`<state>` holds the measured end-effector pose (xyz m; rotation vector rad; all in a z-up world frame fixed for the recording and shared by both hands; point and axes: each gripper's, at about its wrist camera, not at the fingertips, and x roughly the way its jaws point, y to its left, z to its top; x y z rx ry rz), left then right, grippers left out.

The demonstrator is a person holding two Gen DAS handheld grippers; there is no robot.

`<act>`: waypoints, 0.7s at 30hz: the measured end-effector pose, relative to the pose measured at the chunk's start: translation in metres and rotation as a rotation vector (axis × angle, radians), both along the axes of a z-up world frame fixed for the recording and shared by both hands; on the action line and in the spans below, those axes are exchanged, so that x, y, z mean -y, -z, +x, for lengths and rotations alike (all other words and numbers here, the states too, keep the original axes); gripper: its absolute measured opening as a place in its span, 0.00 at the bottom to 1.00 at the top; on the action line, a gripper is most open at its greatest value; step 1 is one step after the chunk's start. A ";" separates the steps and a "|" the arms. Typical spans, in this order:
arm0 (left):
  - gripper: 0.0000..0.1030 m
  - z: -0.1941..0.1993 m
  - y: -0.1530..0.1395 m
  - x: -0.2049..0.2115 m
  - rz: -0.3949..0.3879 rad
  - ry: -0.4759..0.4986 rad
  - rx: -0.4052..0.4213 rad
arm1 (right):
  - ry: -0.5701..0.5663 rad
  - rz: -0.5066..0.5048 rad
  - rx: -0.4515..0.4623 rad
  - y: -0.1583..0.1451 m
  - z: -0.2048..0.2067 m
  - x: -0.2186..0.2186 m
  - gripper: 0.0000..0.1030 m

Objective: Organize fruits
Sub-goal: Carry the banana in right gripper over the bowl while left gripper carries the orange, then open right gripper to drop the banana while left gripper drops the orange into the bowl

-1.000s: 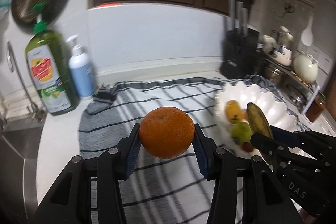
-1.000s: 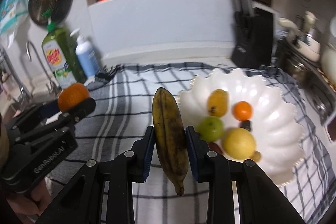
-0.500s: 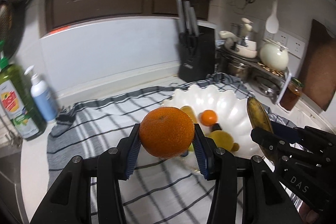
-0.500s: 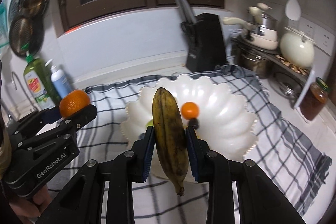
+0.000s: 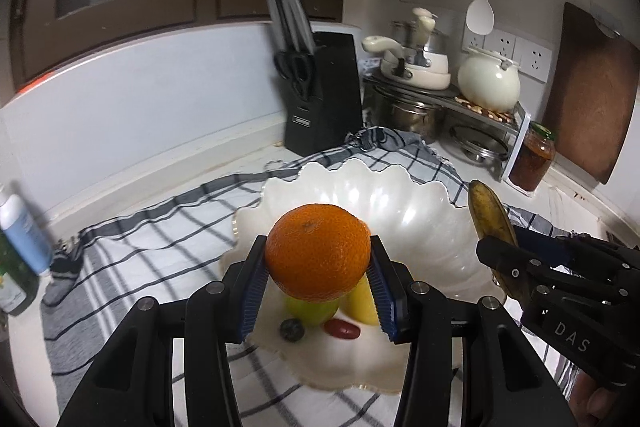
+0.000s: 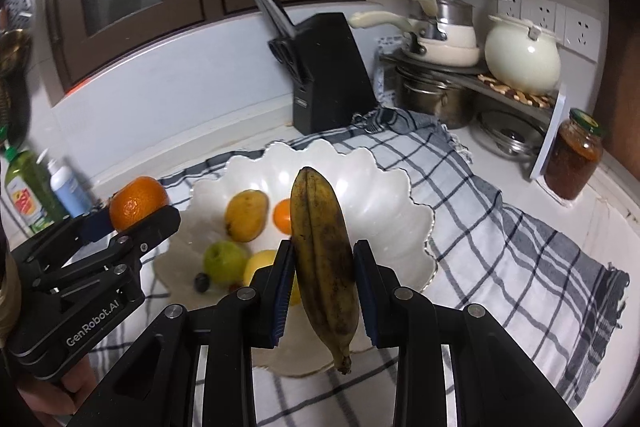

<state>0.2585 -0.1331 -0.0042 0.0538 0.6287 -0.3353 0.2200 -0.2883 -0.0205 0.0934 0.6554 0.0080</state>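
You have an orange [image 5: 318, 251] clamped between the pads of your left gripper [image 5: 318, 281], jaws partly spread around its width, and it hangs over the near part of the white scalloped bowl [image 5: 408, 195]. Your right gripper [image 6: 322, 287] is closed narrowly on a brown-spotted banana [image 6: 324, 259], held nearly upright with its stem end pointing down, above the near rim of the same bowl.

Neither fruit is set down yet, so these two are what is left to place. Inside the bowl already lie a yellow mango [image 6: 245, 215], a small orange fruit [image 6: 283, 215], a green apple [image 6: 224, 261], a yellow lemon-like fruit [image 6: 260, 265], a dark berry [image 5: 292, 330] and a red date-like piece [image 5: 341, 327]. Judging from this, most of the sorting looks done.

The free space is the far and right side of the bowl; you would likely lower the banana there and the orange beside the apple, taking care that it does not roll.

The bowl sits on a checked cloth [image 6: 500, 227] covering the counter. Beyond it on the far side stand a black knife block [image 6: 332, 75], and to the right a rack with pots [image 6: 440, 83] and a jar [image 6: 574, 155]. I see no other loose fruit on the cloth.
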 end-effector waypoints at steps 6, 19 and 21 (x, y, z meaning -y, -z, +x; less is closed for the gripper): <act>0.46 0.023 0.011 0.013 0.008 0.028 -0.021 | 0.015 0.003 -0.016 0.008 0.018 0.009 0.30; 0.61 0.047 0.035 0.028 0.038 0.046 -0.070 | 0.023 0.000 -0.056 0.028 0.044 0.020 0.31; 0.61 0.048 0.037 0.029 0.051 0.044 -0.083 | 0.027 -0.002 -0.065 0.029 0.046 0.022 0.31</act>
